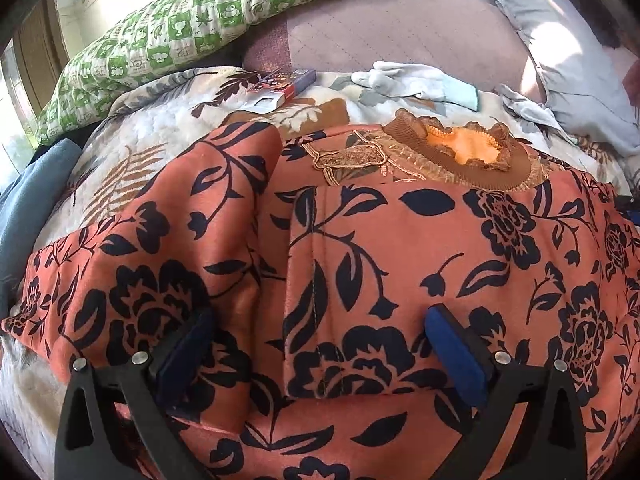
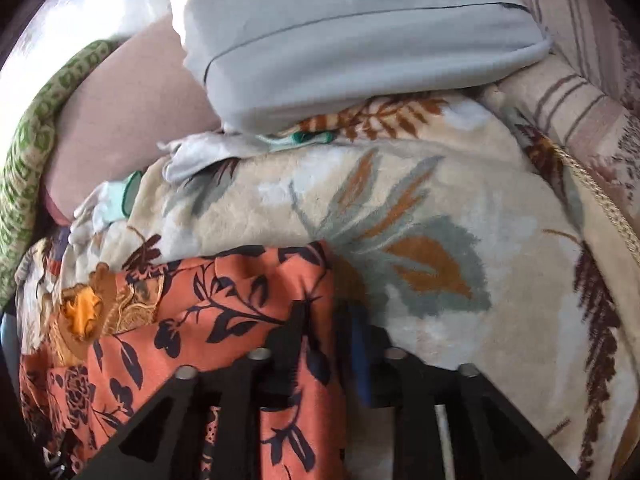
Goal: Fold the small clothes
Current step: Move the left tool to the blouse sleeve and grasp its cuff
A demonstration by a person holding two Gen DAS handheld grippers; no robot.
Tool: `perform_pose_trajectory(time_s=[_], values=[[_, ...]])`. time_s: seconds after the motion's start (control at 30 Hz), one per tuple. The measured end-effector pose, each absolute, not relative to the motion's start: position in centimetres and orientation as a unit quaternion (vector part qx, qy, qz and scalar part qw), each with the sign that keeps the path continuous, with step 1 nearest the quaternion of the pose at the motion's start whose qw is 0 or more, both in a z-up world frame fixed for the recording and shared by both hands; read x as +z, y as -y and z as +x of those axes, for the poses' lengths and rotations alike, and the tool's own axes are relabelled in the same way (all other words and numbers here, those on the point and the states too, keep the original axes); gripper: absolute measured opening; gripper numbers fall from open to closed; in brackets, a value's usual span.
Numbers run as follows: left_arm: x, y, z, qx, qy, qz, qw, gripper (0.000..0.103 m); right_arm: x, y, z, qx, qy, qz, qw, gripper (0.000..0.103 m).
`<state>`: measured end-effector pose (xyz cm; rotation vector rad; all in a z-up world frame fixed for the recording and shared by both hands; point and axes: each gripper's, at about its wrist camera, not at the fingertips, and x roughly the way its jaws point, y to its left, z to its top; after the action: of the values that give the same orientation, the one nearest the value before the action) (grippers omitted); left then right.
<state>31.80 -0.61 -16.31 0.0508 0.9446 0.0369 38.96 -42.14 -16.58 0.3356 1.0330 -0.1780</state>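
Covering the bed, a cream plush blanket with brown and grey leaf print (image 2: 420,208). Spread over it, an orange garment with black floral print and a brown ruffled collar (image 1: 420,248), one sleeve folded across the front. Behind, a green-and-white quilted pillow (image 1: 172,36) and a pale grey cushion (image 2: 352,44). Near the collar, light grey gloves with mint cuffs (image 1: 420,80) and a small red-and-blue card box (image 1: 280,82), contents hidden. Hovering over the garment, left gripper (image 1: 316,344), jaws wide, holding nothing. Pinching the garment's edge, right gripper (image 2: 324,320), jaws narrow on the fabric.
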Motion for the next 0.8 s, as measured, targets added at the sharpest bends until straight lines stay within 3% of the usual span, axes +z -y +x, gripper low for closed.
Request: perform_pose_trajectory(time_s=[0.03,0.2,0.27,0.33,0.47,0.57,0.6,0.67,0.8], values=[[-16.3,0.6,31.8,0.018,-0.455,0.025,0.890,0.103,-15.5,42.6,38.1,-0.097,-0.481,0.160,0.856,0.071],[-15.7,0.7,31.4,0.021,-0.454,0.029,0.890,0.103,-12.2,42.3,32.5,0.013,-0.458,0.232,0.858,0.071],[-14.9,0.6,30.8,0.016,-0.455,0.023,0.890,0.103,-13.5,41.3,30.7,0.072,-0.473,0.255,0.840,0.073],[-13.6,0.1,30.0,0.013,-0.448,0.009,0.894,0.103,-18.0,41.6,30.7,0.048,-0.539,0.256,0.801,0.074],[-10.1,-1.8,26.7,0.002,-0.415,-0.006,0.910,0.103,-17.8,43.6,29.1,0.031,-0.498,0.339,0.798,0.072],[-8.5,-4.2,24.4,0.009,-0.401,-0.028,0.916,0.103,-16.1,42.3,28.6,0.052,-0.461,0.309,0.830,0.080],[-8.2,-5.1,23.8,0.017,-0.400,-0.037,0.915,0.103,-17.4,41.9,29.2,0.049,-0.488,0.286,0.823,0.081],[-7.6,-7.2,22.5,0.033,-0.396,-0.060,0.916,0.103,-20.1,42.4,30.0,-0.019,-0.549,0.261,0.793,0.070],[-7.1,-11.7,19.8,0.071,-0.379,-0.100,0.917,0.103,-14.8,38.7,29.7,-0.010,-0.484,0.223,0.846,0.071]])
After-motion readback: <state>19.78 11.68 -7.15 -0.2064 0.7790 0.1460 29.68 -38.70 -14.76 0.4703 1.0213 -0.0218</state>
